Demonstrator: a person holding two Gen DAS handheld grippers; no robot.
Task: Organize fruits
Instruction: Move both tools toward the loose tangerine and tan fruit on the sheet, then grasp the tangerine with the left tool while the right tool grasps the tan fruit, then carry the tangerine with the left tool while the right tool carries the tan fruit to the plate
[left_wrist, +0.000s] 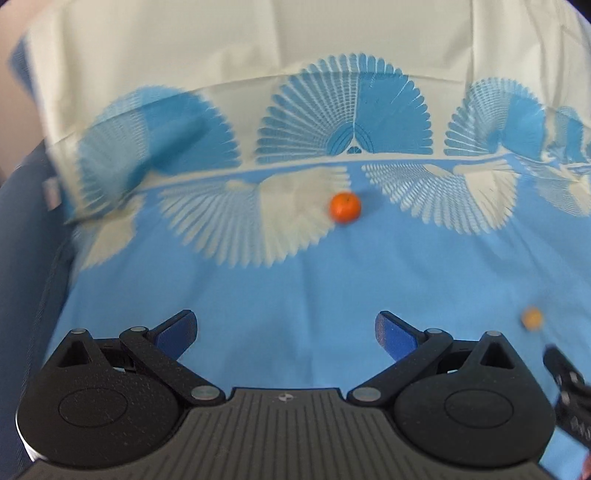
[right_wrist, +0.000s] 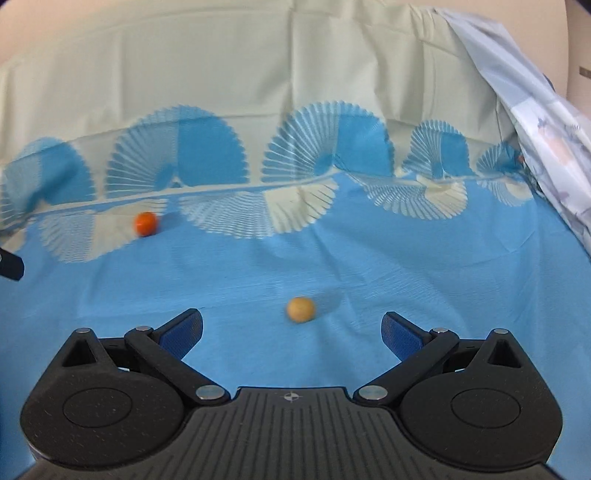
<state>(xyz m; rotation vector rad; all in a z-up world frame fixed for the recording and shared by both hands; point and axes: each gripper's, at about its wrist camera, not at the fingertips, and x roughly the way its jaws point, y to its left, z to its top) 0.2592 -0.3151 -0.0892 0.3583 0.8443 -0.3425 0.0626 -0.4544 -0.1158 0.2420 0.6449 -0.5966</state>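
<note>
Left wrist view: my left gripper (left_wrist: 284, 334) has its jaws wide apart with nothing between them. I see an orange fruit (left_wrist: 345, 207) just right of frame centre on the blue patterned cloth (left_wrist: 258, 288), and a blurred yellowish fruit (left_wrist: 532, 317) at the right edge.

Right wrist view: my right gripper (right_wrist: 291, 334) also stands spread and empty. That yellowish fruit (right_wrist: 301, 309) lies just beyond the fingertips, lower centre; the orange fruit (right_wrist: 146, 223) sits at left, well apart from it.

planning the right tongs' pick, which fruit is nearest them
The small yellow fruit, just ahead between the open tongs; the orange fruit lies farther back left.
</note>
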